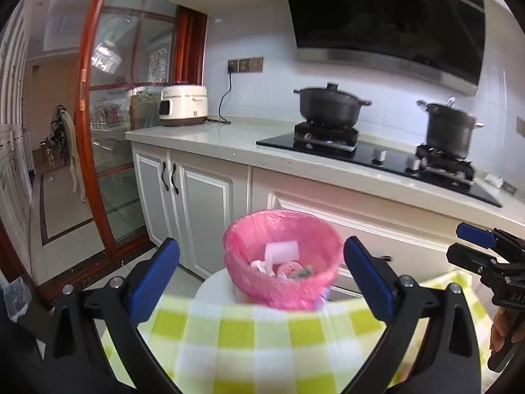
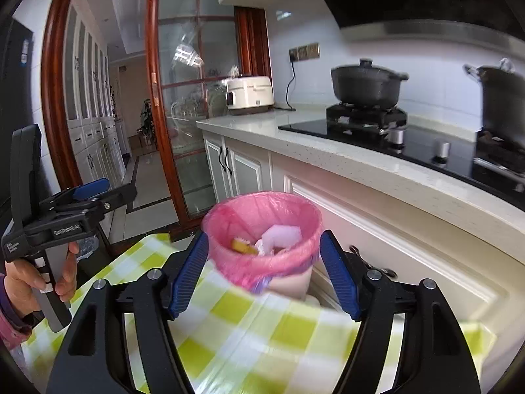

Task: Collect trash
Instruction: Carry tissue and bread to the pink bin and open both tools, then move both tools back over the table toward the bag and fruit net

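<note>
Two sets of tongs hang over a bench covered in a green-and-white checked cloth point(image 1: 249, 338), and both stand spread with nothing between their blue pads. From the left wrist view, the left tongs point(image 1: 261, 279) frame a small bin point(image 1: 282, 262) lined with a pink bag, which sits at 12 o'clock from them, near the far edge of the cloth and clear of both pads. Scraps of trash point(image 1: 282, 259) lie inside it: a white piece, a pinkish round bit and something greenish, too blurred to name. The right tongs point(image 1: 475, 246) show at 3 o'clock in that view, side-on, with part of a hand point(image 1: 502, 331) on the handle below.

From the right wrist view, the right tongs point(image 2: 264, 275) also have the bin point(image 2: 262, 239) at 12 o'clock, its pink rim just above the fingertips and touching neither. The left tongs point(image 2: 92, 197) appear at 9 o'clock, gripped by a hand point(image 2: 39, 282) in a pink sleeve. Beyond the bin runs a pale kitchen counter point(image 1: 210, 138) with a rice cooker point(image 1: 183, 105) at 11 o'clock and two dark pots point(image 1: 331, 103) on a hob at 1 o'clock.
</note>
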Available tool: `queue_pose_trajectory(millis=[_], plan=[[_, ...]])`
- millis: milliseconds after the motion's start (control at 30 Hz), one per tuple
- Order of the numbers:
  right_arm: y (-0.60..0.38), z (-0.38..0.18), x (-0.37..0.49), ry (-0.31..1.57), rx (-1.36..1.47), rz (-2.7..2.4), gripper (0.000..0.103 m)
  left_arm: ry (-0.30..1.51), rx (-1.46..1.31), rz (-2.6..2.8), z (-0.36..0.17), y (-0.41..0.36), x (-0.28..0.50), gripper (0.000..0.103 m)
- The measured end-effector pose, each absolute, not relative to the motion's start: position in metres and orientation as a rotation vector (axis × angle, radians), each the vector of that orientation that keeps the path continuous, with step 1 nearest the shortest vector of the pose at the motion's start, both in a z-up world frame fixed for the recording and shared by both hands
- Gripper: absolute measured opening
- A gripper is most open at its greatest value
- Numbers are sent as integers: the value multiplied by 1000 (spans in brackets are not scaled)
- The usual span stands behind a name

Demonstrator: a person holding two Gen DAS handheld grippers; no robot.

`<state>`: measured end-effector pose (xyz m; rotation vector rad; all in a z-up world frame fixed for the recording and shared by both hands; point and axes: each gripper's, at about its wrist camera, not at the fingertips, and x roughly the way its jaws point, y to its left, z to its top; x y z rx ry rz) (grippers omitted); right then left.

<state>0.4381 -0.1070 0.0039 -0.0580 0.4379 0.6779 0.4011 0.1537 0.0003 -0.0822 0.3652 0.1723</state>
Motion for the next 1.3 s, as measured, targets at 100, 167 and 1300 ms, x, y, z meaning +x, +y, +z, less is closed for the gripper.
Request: queue_pose_trajectory(millis=[100, 167, 1300], plan=[[-124, 7, 394, 432, -35, 678, 72, 351, -65, 166, 4, 132, 351, 98], [-133, 6, 367, 427, -28, 671, 72, 346, -50, 176, 2, 118, 319, 98], [-202, -125, 242, 630, 90, 527, 75, 643, -124, 129, -156, 18, 246, 92]])
